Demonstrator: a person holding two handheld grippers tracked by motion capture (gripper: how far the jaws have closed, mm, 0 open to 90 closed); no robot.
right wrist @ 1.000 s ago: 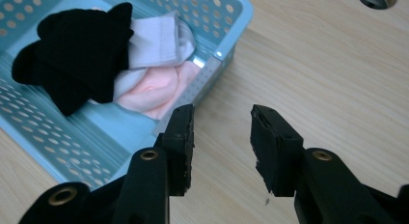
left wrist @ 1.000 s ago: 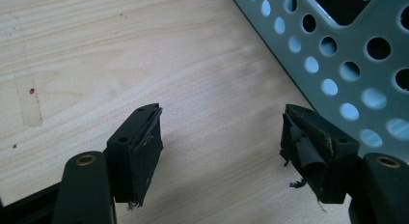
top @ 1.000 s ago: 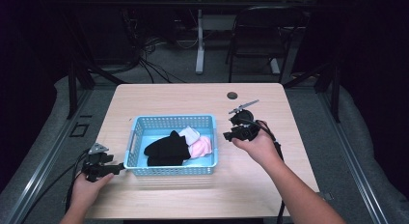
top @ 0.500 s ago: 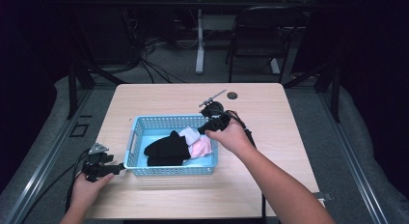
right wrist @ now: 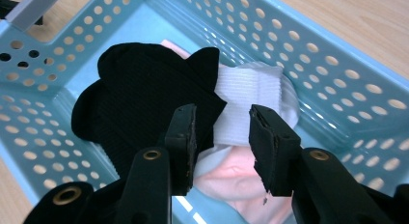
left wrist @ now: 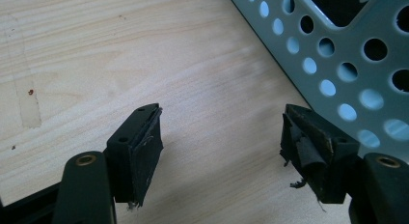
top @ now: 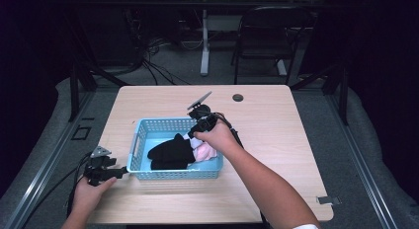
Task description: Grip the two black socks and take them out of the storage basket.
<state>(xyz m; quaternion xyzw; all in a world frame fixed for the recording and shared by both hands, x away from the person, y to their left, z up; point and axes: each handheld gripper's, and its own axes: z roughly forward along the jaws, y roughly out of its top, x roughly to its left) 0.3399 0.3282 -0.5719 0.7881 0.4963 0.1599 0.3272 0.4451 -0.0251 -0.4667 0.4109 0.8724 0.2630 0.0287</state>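
I had the right gripper (top: 196,121) held over the far edge of the blue basket (top: 140,136), tilted down into it. In the right gripper view its fingers (right wrist: 183,132) were parted, nothing between them, hanging just above the clothes. The gap lined up over a white ribbed sock (right wrist: 251,96), which lay against the basket's wall. A black sock (right wrist: 140,84) covered most of the basket floor and overlapped the white one's edge. A pink piece (right wrist: 231,178) showed below the fingers, partly under both (couldn't tell what garment it was).

In the high view the basket sat near the middle of the bench (top: 276,120), long side facing me, with the black sock (top: 170,151) toward its left half and the pink piece (top: 205,151) beside my right hand (top: 217,137).

My left gripper (top: 118,173) rested low on the bench at the basket's near-left corner, tips just beside the wall; touching or not, I couldn't tell. In the left gripper view its fingers (left wrist: 142,144) were spread wide over bare wood, empty, the perforated basket wall (left wrist: 337,64) close by the right one. A small dark disc (top: 237,97) lay far back on the bench, well apart from the basket
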